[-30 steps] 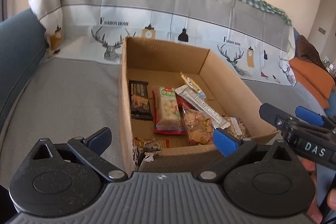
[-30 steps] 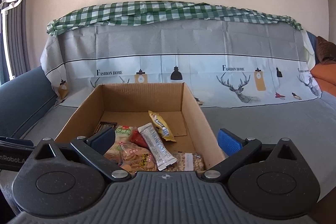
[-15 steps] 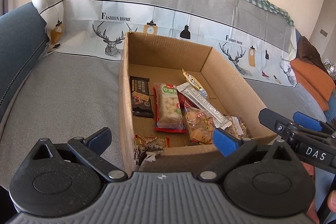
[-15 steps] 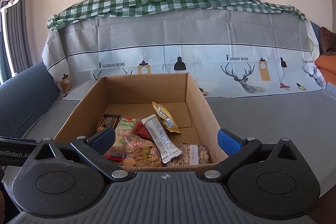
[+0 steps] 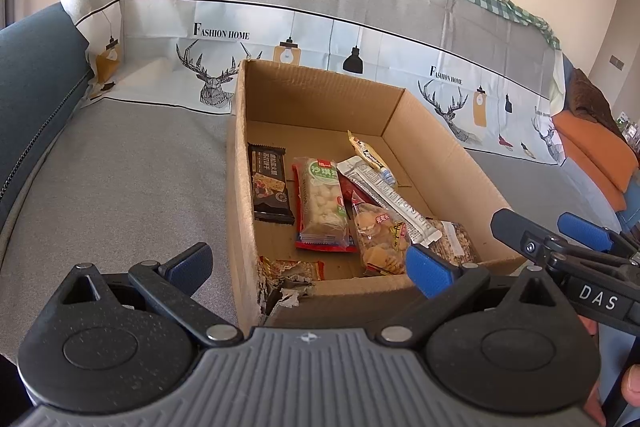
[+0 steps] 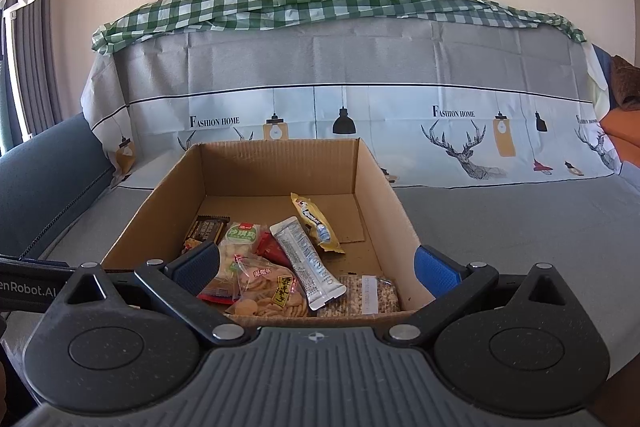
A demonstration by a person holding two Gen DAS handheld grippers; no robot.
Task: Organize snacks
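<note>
Both claws spread, nothing between the fingers. Left claw (image 5: 308, 263) sits at the near-left corner of the box (image 5: 240, 187), straddling the torn corner: one finger outside the left wall, the other over the near wall. Right claw (image 6: 316, 263) is centred on the near wall, both fingers at rim height. All visible snacks are inside the box, bunched toward the near half, loosely fanned and overlapping. From the right claw: cracker bag (image 6: 268, 289) is dead ahead and closest, silver stick (image 6: 306, 263) just beyond with its long axis running away and slightly left, grain bar (image 6: 360, 295) ahead-right against the near wall, yellow pack (image 6: 316, 223) farther ahead. From the left claw: black bar (image 5: 270, 187) and green pack (image 5: 322, 203) lie ahead, both long axes pointing away from the claw; a crumpled red wrapper (image 5: 292, 269) sits just ahead in the near corner. Right claw is nearer the overlapping pile, left nearer the black bar. Snacks in the box fits either a pile still to be sorted or one already gathered; can't tell which. Surface is a sofa seat (image 5: 120, 167) under a grey printed cover, soft, so the box may shift if pushed. Checked cloth on the backrest, plain wall behind, orange cushion far right.
</note>
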